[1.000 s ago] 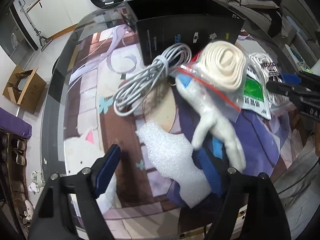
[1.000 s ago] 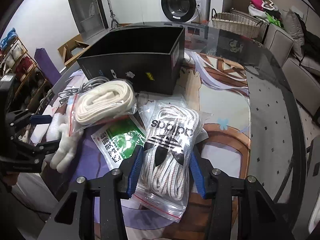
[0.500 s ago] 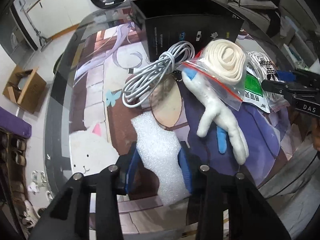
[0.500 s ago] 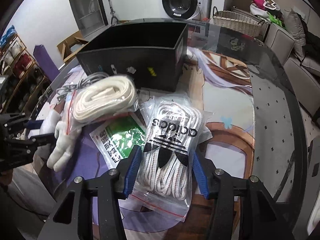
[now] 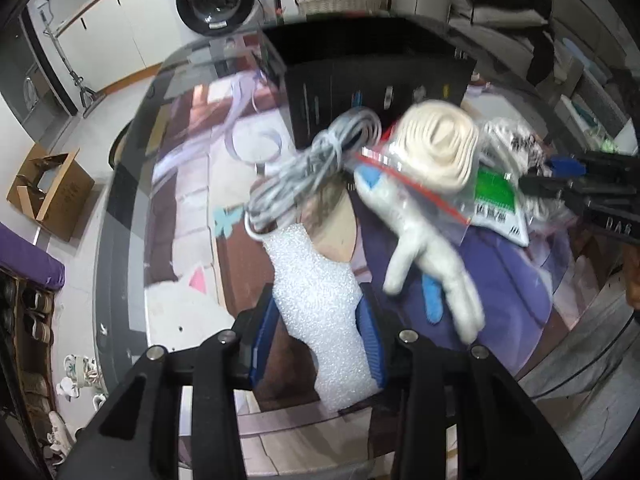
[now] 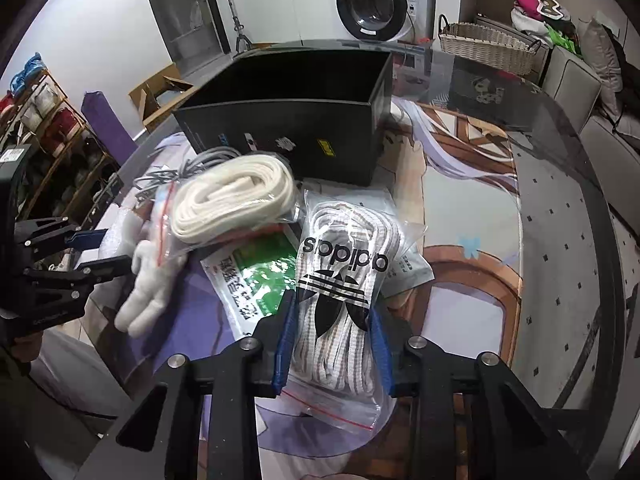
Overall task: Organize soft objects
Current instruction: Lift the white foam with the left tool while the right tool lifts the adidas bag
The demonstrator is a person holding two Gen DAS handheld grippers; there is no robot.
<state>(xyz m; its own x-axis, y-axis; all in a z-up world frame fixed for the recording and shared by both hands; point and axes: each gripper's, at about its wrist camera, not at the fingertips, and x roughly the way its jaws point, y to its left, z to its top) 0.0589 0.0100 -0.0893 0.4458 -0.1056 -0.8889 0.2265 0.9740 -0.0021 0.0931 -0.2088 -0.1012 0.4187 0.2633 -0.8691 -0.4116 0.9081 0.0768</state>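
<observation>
- Glass-topped table (image 6: 560, 208) with a printed mat under the clutter served as the work surface, a washing machine (image 6: 380, 4) standing behind it.
- Nearest, the left gripper (image 5: 320, 332) had gone from wide open a second earlier to clamped on the white foam piece (image 5: 316, 284).
- The right gripper (image 6: 332, 340) was closing its jaws, its pads already pressing the bagged shoelaces (image 6: 344, 280) (the logo bag), where before they only straddled it.
- Just beyond lay the white plush toy (image 6: 144, 292), the green packet (image 6: 260, 276), the bagged cream strap (image 6: 232, 196) and the grey cable (image 5: 312, 168).
- Farthest, the black box (image 6: 288, 120) stood open and looked empty; with both grips made, lifting toward it seemed the likely next step.
</observation>
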